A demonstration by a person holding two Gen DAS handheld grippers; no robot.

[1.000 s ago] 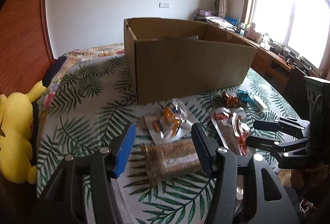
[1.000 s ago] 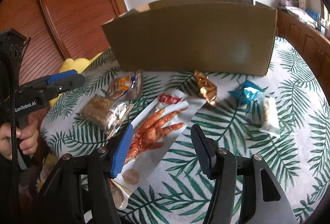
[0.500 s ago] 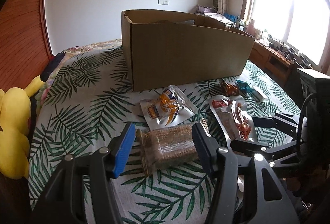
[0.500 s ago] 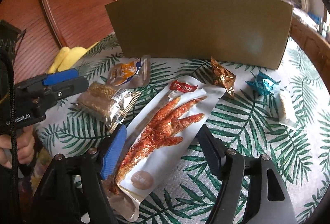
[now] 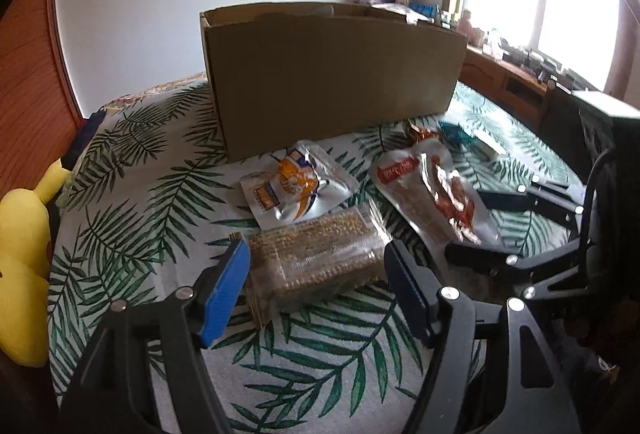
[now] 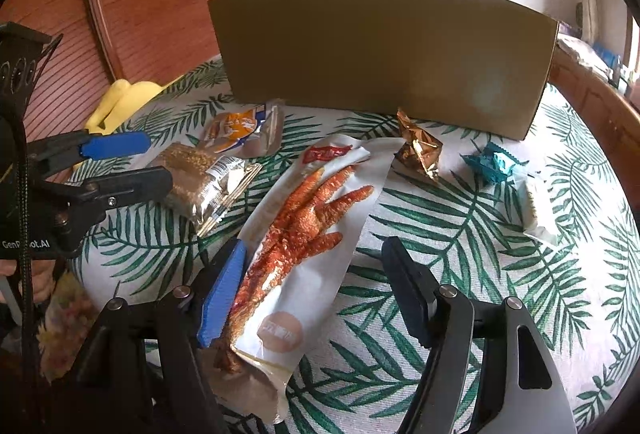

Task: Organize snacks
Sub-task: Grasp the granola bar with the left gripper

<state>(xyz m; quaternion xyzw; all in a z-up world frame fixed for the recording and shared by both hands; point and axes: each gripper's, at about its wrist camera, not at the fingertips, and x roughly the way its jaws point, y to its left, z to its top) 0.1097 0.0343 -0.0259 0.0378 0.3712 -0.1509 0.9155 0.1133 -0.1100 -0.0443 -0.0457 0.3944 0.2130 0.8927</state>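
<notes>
My left gripper (image 5: pixel 316 282) stood wide open low in the centre of its frame, blue pad on one side and black pad on the other, with the clear grain-bar pack (image 5: pixel 316 254) lying crosswise between them on the palm-leaf tablecloth (image 5: pixel 152 202), not yet pinched. I judged that pack light and fairly firm through its middle, where the pressed bar fills it, but slick on its plastic skin and flimsy at the crimped ends; the sensible hold seemed across the thick middle, gently, since the bar looked likely to crumble under a hard squeeze. My right gripper (image 6: pixel 312 290) was just as widely parted at the bottom centre of its own frame, straddling the lower end of the long chicken-foot pouch (image 6: pixel 308 234), which ran diagonally up toward the middle. That pouch looked flat, floppy and glossy, so I reckoned it would sag from either end and was best taken across its width where the contents give it some body. Further up in the left view lay the silver and orange sachet (image 5: pixel 296 190), just beyond the bar. In the right view, a crumpled gold wrapper (image 6: pixel 420 154), a teal wrapper (image 6: pixel 490 164) and a pale packet (image 6: pixel 538 208) sat toward the right. The open cardboard box (image 5: pixel 332 78) stood behind them all in the upper middle, the likely place for everything. A yellow plush toy (image 5: pixel 20 266) showed at the left edge.
</notes>
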